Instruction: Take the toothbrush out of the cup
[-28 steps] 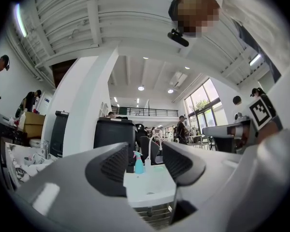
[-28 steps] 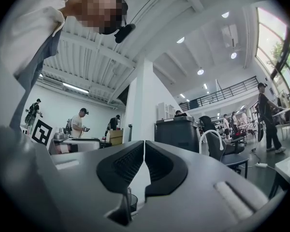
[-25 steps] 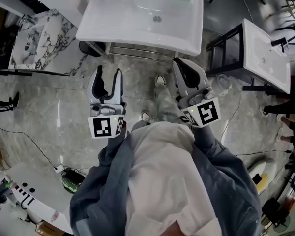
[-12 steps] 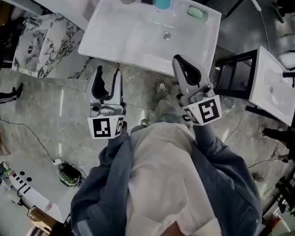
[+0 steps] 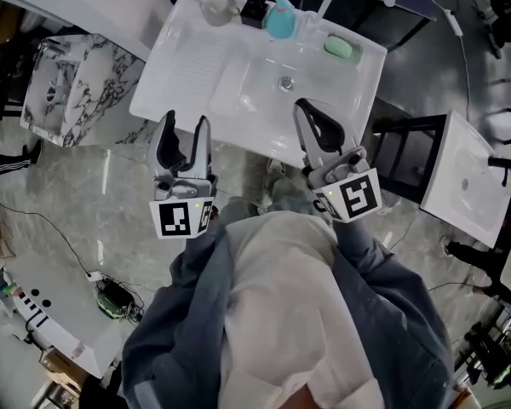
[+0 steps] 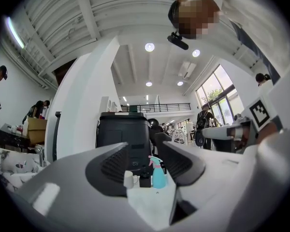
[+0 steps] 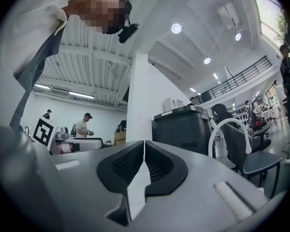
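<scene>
Head view: the cup point(image 5: 213, 8) stands at the back left corner of the washbasin point(image 5: 187, 66), near a teal spray bottle point(image 5: 278, 20). The toothbrush is probably inside it, though I cannot make it out. It should be light, stiff and slick, so pinch the handle. Well apart from the cup, the left gripper point(image 5: 186, 124) gapes empty and the right gripper point(image 5: 303, 109) is clenched on nothing.

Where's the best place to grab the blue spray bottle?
Probably its narrow neck under the trigger head, coming level from the sink's front. The spray bottle stands upright, taller than the black box close beside it, so jaws fit there.
</scene>
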Demonstrator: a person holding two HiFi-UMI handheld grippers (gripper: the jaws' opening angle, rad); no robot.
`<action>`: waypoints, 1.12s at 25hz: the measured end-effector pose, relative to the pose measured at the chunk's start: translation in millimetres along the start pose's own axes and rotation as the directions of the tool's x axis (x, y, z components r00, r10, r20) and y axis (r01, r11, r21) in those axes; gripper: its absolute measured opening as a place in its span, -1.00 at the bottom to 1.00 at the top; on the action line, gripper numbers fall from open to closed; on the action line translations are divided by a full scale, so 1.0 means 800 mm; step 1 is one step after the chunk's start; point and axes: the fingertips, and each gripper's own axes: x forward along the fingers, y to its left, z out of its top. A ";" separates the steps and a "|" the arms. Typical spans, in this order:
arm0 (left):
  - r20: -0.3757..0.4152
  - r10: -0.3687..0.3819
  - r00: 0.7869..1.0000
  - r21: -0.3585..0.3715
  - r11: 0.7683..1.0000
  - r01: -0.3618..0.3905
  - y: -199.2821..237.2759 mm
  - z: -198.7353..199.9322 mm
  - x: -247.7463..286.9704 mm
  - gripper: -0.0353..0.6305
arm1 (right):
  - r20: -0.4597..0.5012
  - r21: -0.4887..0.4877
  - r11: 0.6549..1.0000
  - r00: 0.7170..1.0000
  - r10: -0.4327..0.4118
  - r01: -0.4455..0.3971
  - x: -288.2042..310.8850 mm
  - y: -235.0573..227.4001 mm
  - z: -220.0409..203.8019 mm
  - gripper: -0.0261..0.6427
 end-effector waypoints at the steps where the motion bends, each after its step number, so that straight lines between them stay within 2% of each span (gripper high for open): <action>1: 0.002 0.004 1.000 0.001 1.000 -0.004 0.000 0.000 0.005 -0.20 | 0.000 0.002 1.000 1.000 0.005 -0.005 0.004 -0.004 0.000 -0.89; 11: 0.011 0.018 1.000 0.007 1.000 -0.018 0.018 0.004 0.034 -0.20 | 0.011 0.006 0.999 0.999 0.031 -0.031 0.040 -0.018 0.002 -0.89; 22: 0.011 -0.039 0.999 -0.021 0.999 0.039 0.035 -0.015 0.072 -0.20 | 0.016 -0.010 1.000 1.000 -0.010 0.010 0.070 -0.028 0.000 -0.89; 28: 0.009 -0.040 0.999 -0.032 0.999 0.040 0.050 -0.023 0.083 -0.20 | 0.013 -0.008 1.000 1.000 -0.002 0.002 0.082 -0.020 -0.004 -0.89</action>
